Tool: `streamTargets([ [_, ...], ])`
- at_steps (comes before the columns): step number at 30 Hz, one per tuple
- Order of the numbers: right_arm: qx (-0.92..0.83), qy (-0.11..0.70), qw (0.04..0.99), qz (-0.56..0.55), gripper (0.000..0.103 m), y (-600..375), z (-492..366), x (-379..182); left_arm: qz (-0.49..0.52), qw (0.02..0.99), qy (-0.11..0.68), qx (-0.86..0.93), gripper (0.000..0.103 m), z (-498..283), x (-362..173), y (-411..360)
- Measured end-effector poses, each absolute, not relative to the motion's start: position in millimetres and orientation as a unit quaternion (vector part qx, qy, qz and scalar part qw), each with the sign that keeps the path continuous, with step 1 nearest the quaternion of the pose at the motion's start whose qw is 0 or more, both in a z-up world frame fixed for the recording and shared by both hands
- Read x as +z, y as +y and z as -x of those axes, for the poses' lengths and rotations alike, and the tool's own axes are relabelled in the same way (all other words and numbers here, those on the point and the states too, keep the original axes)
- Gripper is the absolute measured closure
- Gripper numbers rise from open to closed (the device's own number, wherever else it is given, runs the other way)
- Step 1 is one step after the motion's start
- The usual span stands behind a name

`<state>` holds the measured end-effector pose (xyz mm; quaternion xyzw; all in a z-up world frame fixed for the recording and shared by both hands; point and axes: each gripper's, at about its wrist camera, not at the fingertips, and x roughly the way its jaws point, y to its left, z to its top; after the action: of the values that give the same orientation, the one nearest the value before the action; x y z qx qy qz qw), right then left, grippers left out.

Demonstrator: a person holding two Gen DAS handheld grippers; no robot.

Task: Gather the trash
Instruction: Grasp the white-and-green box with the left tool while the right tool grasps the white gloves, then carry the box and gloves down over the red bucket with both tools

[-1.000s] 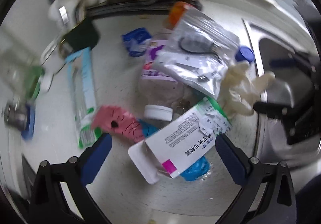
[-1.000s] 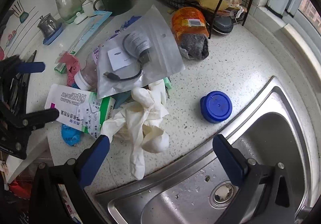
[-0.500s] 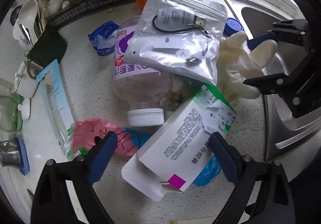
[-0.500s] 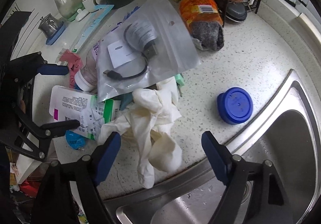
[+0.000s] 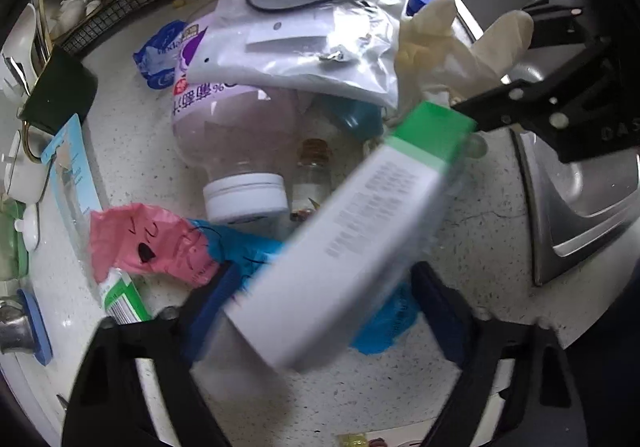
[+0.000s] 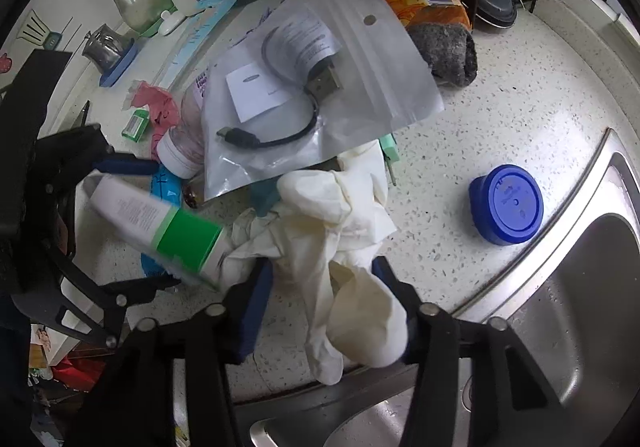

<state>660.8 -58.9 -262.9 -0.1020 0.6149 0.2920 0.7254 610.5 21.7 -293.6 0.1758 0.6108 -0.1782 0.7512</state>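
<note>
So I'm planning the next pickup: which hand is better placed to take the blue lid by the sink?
The right. The blue lid lies open on the counter just ahead of the right gripper, though its jaws hold the white glove. The left gripper grips the box, farther off.

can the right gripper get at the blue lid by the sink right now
Probably not yet. The right gripper looks closed around the white glove, so it is occupied. The blue lid itself sits alone on bare counter to its right, with nothing covering it.
</note>
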Motion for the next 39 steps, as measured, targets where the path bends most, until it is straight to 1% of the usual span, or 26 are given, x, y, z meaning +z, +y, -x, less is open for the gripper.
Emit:
streamTargets([
  [1,0.293,0.613,0.726,0.102,0.064,-61,-660,-262,-0.169,0.753,0.611,-0.178,0.03,-606,-293,22],
  [2,0.295,0.612,0.727,0.101,0.066,-63,-659,-261,-0.165,0.755,0.61,-0.177,0.036,-604,-292,23],
  [3,0.297,0.611,0.727,0.1,0.071,-63,-659,-261,-0.162,0.757,0.608,-0.176,0.045,-602,-291,23],
  [4,0.299,0.611,0.726,0.098,0.075,-63,-659,-261,-0.154,0.761,0.606,-0.174,0.047,-596,-291,24],
  [5,0.301,0.613,0.724,0.095,0.078,-61,-660,-262,-0.148,0.763,0.605,-0.174,0.051,-596,-290,26],
  [6,0.302,0.615,0.723,0.093,0.083,-60,-660,-264,-0.144,0.766,0.602,-0.175,0.055,-593,-289,26],
  [7,0.302,0.615,0.723,0.094,0.087,-62,-660,-264,-0.14,0.768,0.599,-0.177,0.057,-590,-288,25],
  [9,0.303,0.611,0.726,0.095,0.092,-61,-658,-262,-0.134,0.773,0.593,-0.18,0.065,-585,-285,24],
  [15,0.313,0.591,0.737,0.098,0.099,-66,-650,-248,-0.093,0.799,0.573,-0.156,0.073,-566,-269,36],
  [17,0.316,0.583,0.742,0.097,0.1,-66,-647,-242,-0.076,0.809,0.566,-0.138,0.076,-556,-262,38],
  [22,0.319,0.573,0.75,0.091,0.1,-68,-640,-229,-0.043,0.825,0.552,-0.112,0.08,-535,-240,45],
  [28,0.322,0.559,0.759,0.087,0.1,-68,-625,-209,-0.023,0.831,0.545,-0.105,0.081,-514,-214,52],
  [30,0.323,0.554,0.762,0.085,0.1,-68,-620,-204,-0.023,0.833,0.544,-0.099,0.081,-522,-207,53],
  [35,0.332,0.539,0.77,0.082,0.1,-71,-600,-185,-0.023,0.837,0.542,-0.075,0.081,-497,-184,44],
  [39,0.338,0.526,0.776,0.08,0.1,-70,-581,-170,-0.018,0.841,0.538,-0.064,0.081,-474,-176,45],
])
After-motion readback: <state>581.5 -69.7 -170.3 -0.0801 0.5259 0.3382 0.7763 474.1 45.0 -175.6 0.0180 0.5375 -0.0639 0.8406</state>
